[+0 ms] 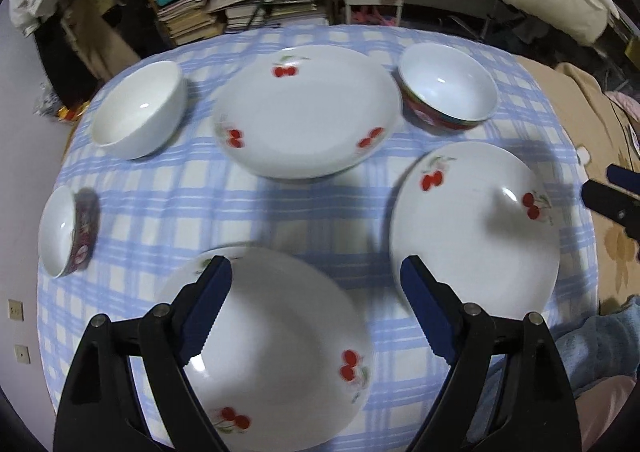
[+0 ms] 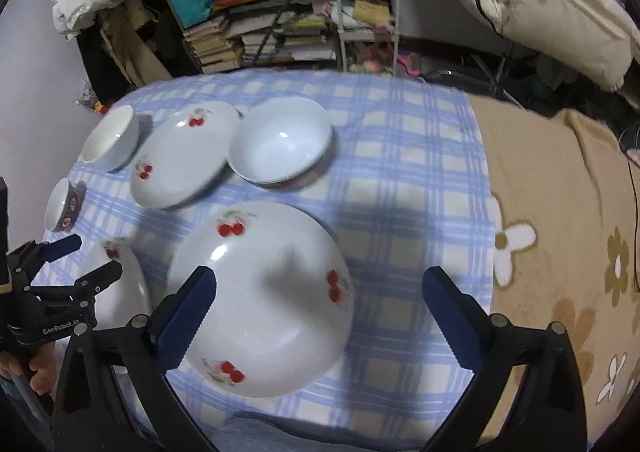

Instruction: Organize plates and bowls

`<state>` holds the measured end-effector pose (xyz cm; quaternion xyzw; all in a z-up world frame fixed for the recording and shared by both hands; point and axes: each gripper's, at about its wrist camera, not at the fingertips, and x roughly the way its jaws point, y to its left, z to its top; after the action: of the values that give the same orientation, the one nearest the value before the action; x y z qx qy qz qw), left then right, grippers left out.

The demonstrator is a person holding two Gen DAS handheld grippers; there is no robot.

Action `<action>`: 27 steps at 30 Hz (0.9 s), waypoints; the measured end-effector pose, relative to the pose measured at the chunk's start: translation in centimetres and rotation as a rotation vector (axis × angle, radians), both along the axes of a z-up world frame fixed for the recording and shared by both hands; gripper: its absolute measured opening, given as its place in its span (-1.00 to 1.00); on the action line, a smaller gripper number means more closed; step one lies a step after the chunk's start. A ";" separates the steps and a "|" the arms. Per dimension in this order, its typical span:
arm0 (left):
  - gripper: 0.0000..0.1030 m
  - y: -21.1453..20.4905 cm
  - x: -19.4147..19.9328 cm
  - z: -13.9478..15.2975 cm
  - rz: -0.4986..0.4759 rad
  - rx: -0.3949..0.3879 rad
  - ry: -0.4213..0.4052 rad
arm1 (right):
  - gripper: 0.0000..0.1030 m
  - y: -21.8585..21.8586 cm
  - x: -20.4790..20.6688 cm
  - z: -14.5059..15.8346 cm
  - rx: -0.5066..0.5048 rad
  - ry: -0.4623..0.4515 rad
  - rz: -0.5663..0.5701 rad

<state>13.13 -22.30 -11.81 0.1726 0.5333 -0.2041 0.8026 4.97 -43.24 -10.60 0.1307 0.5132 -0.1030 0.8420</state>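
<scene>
Three white cherry-print plates lie on the blue plaid cloth: a near one (image 1: 276,344) under my open left gripper (image 1: 316,268), a right one (image 1: 476,228) and a far one (image 1: 308,112). A plain white bowl (image 1: 140,108) sits far left, a red-sided bowl (image 1: 448,88) far right, a small patterned bowl (image 1: 66,232) at the left edge. In the right wrist view my open right gripper (image 2: 320,280) hovers over the right plate (image 2: 264,292); the left gripper (image 2: 88,256) shows at the left, open above the near plate (image 2: 120,292). Both grippers are empty.
The cloth (image 1: 320,220) covers a surface that ends close behind the far plate. A tan flowered blanket (image 2: 560,232) lies to the right. Stacked books and shelves (image 1: 248,0) and a white rack (image 2: 364,12) stand behind.
</scene>
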 end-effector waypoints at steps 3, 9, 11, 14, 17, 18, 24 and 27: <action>0.65 -1.5 0.1 -1.0 -0.025 0.018 0.020 | 0.83 -0.6 -0.2 -1.4 0.025 0.030 0.004; 0.65 -3.3 1.0 -3.1 -0.010 0.056 0.066 | 0.60 -1.4 0.0 -4.3 0.096 0.087 0.002; 0.65 -3.5 1.2 -3.6 -0.007 0.050 0.078 | 0.41 -1.5 0.0 -5.1 0.114 0.105 0.004; 0.63 -4.0 1.5 -4.2 -0.012 0.054 0.102 | 0.25 -1.7 0.1 -6.3 0.142 0.137 0.009; 0.42 -4.5 1.1 -4.3 -0.043 0.062 0.072 | 0.13 -1.8 0.1 -7.0 0.184 0.155 0.005; 0.35 -4.6 1.1 -4.4 -0.053 0.065 0.071 | 0.13 -1.8 0.1 -7.1 0.181 0.160 0.002; 0.07 -5.4 1.0 -6.2 -0.090 0.078 0.153 | -0.26 -1.8 0.2 -7.8 0.218 0.166 0.010; -0.30 -5.5 0.8 -6.7 -0.110 0.052 0.176 | -0.57 -1.8 0.4 -8.0 0.233 0.171 0.022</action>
<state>13.90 -27.84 -18.52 0.2039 0.5966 -0.2481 0.7355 5.33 -45.02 -18.64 0.2127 0.5931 -0.0443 0.7753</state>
